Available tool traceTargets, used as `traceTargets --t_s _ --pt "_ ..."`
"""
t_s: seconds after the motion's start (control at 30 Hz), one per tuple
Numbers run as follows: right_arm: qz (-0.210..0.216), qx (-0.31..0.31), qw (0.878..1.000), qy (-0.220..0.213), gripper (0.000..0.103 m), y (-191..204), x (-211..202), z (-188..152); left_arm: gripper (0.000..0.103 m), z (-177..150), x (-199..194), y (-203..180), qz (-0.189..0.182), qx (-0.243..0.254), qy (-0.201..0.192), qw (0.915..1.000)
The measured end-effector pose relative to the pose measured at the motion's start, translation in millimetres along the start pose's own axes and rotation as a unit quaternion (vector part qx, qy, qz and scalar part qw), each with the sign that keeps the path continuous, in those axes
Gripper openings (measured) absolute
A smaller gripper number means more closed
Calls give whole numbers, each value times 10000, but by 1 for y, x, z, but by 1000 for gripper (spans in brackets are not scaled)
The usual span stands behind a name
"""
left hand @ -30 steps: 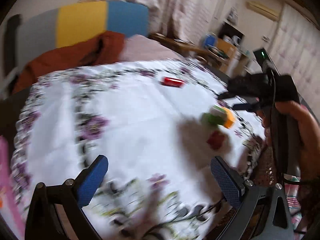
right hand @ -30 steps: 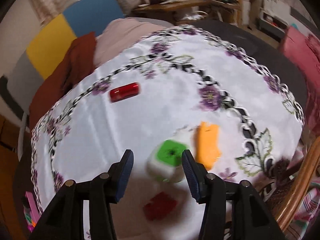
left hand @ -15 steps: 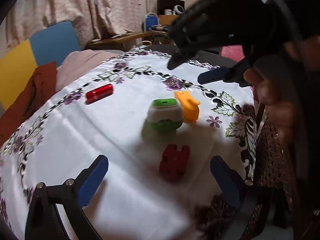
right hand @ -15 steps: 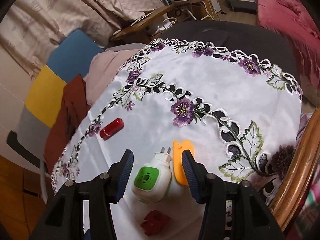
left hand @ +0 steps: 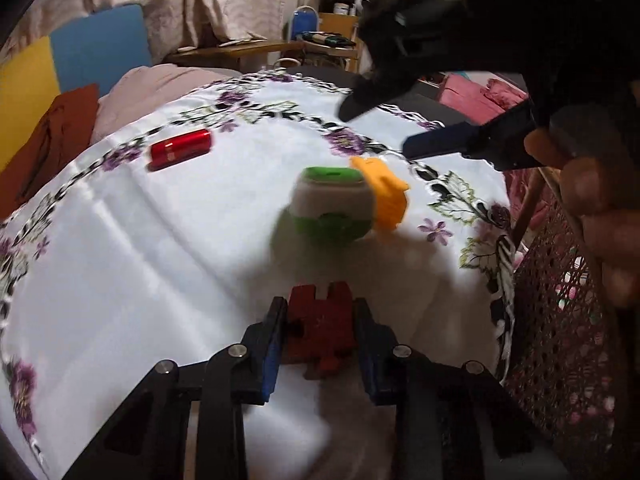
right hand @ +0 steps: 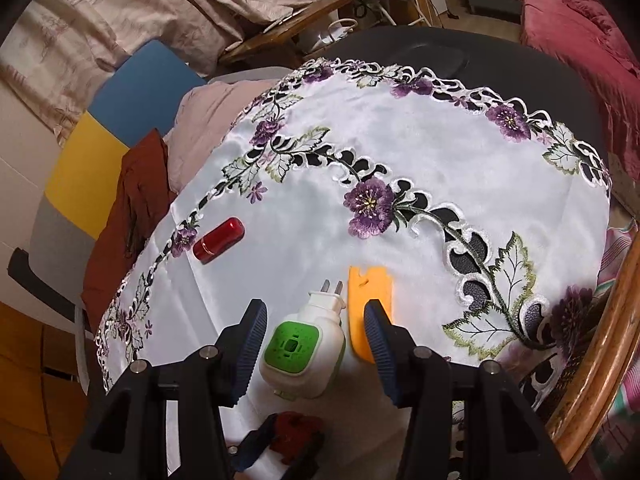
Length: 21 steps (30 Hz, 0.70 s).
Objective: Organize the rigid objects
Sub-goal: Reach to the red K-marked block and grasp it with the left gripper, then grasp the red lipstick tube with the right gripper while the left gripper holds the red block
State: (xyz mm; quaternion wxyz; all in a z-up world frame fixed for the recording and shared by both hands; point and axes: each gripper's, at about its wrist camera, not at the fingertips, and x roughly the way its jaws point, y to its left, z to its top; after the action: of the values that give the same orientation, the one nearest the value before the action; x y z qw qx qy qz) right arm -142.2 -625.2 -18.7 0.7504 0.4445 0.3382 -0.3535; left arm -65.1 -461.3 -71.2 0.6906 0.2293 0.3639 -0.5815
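My left gripper [left hand: 320, 316] is shut on a dark red notched block [left hand: 322, 330] resting on the white tablecloth; both also show at the bottom of the right wrist view [right hand: 298, 430]. My right gripper [right hand: 312, 316] is open and hovers above a white and green plug-in device [right hand: 304, 346] that lies between its fingers. An orange flat piece [right hand: 370, 300] lies just right of the device. A red cylinder [right hand: 219, 240] lies farther left. In the left wrist view the device [left hand: 332, 210], orange piece [left hand: 386, 196] and red cylinder [left hand: 180, 152] sit ahead.
The round table has a white cloth with a purple flower border [right hand: 368, 204]. A chair with red and pink cloths [right hand: 140, 200] stands behind it. A wicker chair edge [right hand: 600, 344] is at the right, close to the table rim.
My left gripper has moved forward and closed on the dark red block. My right gripper has stayed open above the green and white device, shifting slightly.
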Motion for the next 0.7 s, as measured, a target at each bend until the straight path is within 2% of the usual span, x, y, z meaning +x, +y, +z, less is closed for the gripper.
traceTargets --t_s 0.2,0.3,0.43,0.53,0.63,0.7 --pt "-58 -159 9997 149 51 6 5 -2 33 -19 -23 45 295 -613 -111 9976" --pt "-86 -216 9995 216 51 7 7 -3 33 -32 -39 76 528 -1075 -227 9925" --pt "-150 -264 9992 267 51 9 9 -4 33 -48 -55 101 907 -1272 -366 9870" --pt "-153 -396 9986 305 51 15 9 -5 33 -57 -65 116 1000 -1515 -442 9824" --pt "-221 -778 9960 388 51 31 14 -5 33 -66 -72 126 1062 -1783 -594 9764" --pt "-56 -922 9949 397 51 43 19 -1 33 -68 -74 127 1128 -1810 -642 9749"
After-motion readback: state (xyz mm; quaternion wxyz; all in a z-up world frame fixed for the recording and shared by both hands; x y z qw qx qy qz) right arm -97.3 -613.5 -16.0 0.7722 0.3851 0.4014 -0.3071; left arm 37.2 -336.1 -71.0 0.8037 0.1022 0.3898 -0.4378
